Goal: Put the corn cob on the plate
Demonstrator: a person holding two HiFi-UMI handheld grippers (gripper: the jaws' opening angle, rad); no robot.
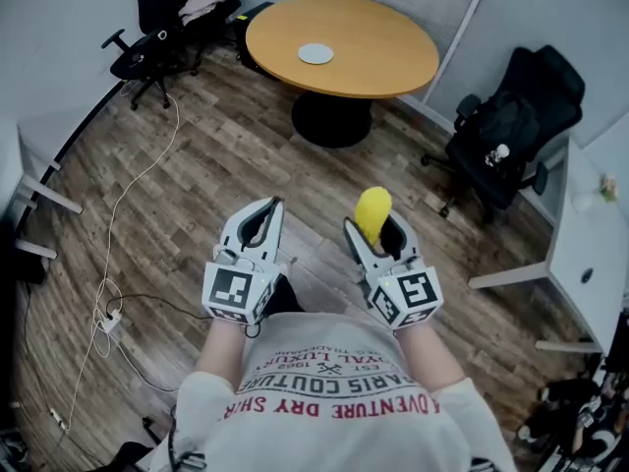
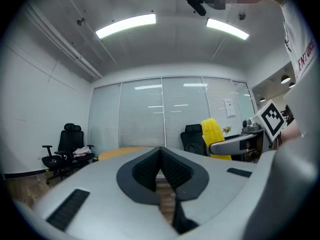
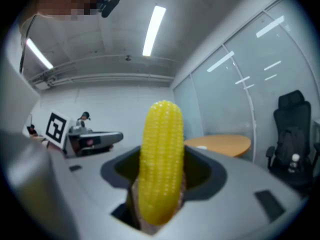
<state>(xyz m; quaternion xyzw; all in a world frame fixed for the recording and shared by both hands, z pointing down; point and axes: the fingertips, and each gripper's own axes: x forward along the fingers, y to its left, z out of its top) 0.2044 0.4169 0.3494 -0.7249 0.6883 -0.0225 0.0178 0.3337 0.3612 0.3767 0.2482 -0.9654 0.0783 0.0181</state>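
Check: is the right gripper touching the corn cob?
Touching. The right gripper view shows the corn cob standing upright between the jaws of the right gripper, which close on it from both sides.

place: office meeting room | evidence: round wooden table (image 1: 341, 44), black swivel chairs (image 1: 516, 106), glass partition walls (image 2: 162, 114)
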